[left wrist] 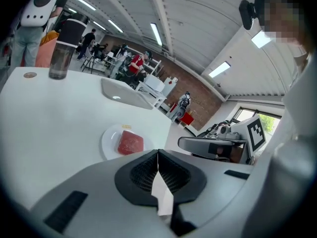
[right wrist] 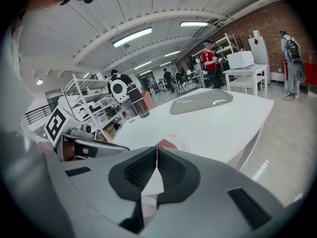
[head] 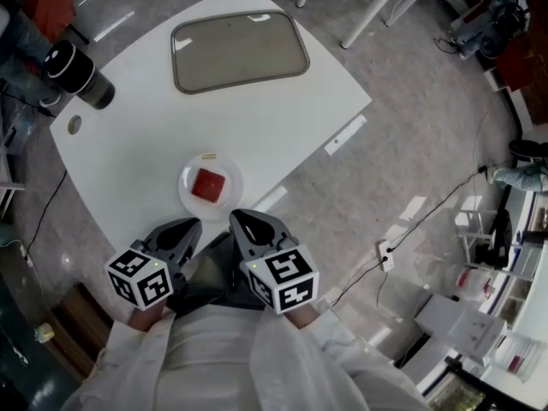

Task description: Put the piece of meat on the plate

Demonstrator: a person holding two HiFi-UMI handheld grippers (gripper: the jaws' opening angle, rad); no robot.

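Head view: the piece of meat is already lying on the white plate, near the edge of the table. The left gripper and right gripper are hanging just short of it, so the placing looks done and only backing off remains.

Left gripper view: its jaws are meeting on nothing, and the meat is showing whole.

Right gripper view: its jaws are pressing together, empty, and are hiding all but a red corner of the meat.

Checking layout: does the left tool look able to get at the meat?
Probably yes: the left tool sits just short of the meat, nothing between, though its jaws are shut.
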